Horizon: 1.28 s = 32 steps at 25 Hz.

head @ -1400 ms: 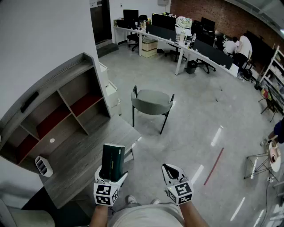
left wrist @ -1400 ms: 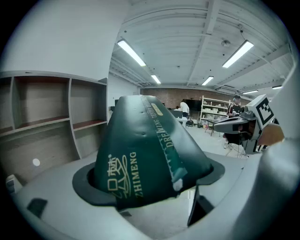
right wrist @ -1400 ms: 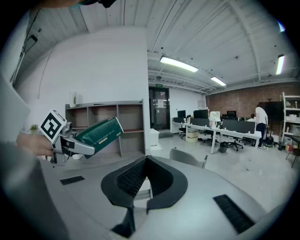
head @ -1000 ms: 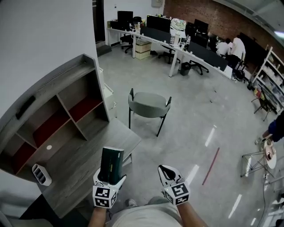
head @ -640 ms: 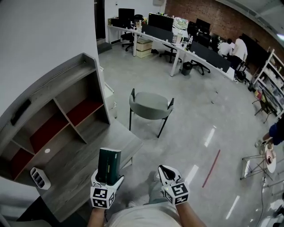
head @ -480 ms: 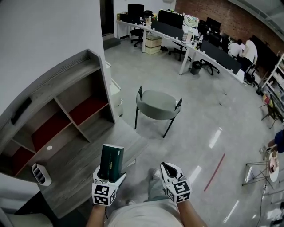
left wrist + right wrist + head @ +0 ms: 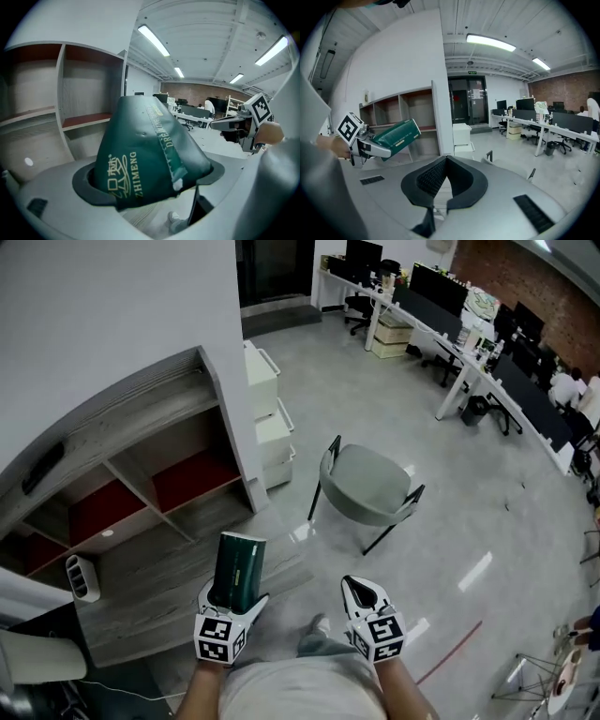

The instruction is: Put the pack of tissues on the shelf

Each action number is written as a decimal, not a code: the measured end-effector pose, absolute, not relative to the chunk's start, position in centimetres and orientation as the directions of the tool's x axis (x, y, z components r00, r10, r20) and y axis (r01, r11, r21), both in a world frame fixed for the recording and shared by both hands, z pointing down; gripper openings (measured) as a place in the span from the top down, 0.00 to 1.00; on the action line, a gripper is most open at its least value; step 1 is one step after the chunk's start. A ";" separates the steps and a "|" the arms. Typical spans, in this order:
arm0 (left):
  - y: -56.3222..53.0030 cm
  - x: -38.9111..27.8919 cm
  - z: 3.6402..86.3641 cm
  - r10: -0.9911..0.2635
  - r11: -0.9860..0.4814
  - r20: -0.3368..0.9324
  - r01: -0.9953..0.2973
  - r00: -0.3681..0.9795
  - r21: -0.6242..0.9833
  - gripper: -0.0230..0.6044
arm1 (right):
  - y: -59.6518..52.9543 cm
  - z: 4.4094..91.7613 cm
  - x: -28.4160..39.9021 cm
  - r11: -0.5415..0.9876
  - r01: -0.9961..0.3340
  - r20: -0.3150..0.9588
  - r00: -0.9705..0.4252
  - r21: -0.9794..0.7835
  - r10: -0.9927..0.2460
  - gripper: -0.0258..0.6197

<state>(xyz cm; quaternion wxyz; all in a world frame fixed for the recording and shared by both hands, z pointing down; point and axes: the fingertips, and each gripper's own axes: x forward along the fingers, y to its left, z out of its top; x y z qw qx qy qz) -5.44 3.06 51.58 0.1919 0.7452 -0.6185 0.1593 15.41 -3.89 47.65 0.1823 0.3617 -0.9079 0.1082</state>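
A dark green pack of tissues (image 7: 238, 571) stands upright in my left gripper (image 7: 228, 607), which is shut on its lower end. Up close in the left gripper view the pack (image 7: 149, 154) fills the jaws, gold print on its side. From the right gripper view the same pack (image 7: 396, 133) shows at the left. My right gripper (image 7: 364, 599) is shut with nothing in it, its pads (image 7: 440, 180) meeting at the tips. The grey wooden shelf (image 7: 141, 479) with red-backed compartments lies ahead and to the left, beyond the pack.
A grey desk top (image 7: 159, 601) lies under the left gripper, a small white rack (image 7: 82, 577) on its left end. White drawers (image 7: 272, 423) stand by the shelf's right side. A grey chair (image 7: 366, 488) stands to the right. Office desks (image 7: 441, 324) lie far back.
The view has swung left toward the shelf and wall, and the chair now sits further right. Both grippers keep their places in the view, the left still holding the pack.
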 end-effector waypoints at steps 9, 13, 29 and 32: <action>-2.5 -3.9 51.1 -0.866 -0.006 0.499 -0.999 0.027 0.044 0.16 | -12.3 48.2 16.2 0.817 -0.567 0.393 -0.777 -0.100 -0.491 0.92; -3.5 -4.5 52.0 -0.852 0.032 0.523 -0.999 -0.015 0.023 0.16 | -13.7 49.2 15.4 0.841 -0.527 0.402 -0.801 -0.121 -0.444 0.92; -6.9 -13.4 61.3 -0.740 -0.032 0.673 -0.999 0.012 -0.017 0.16 | -15.5 51.3 11.0 0.814 -0.569 0.469 -0.754 -0.117 -0.460 0.92; -7.9 -15.3 63.5 -0.714 -0.074 0.698 -0.997 0.056 0.004 0.16 | -15.8 51.8 10.0 0.786 -0.608 0.492 -0.722 -0.113 -0.487 0.92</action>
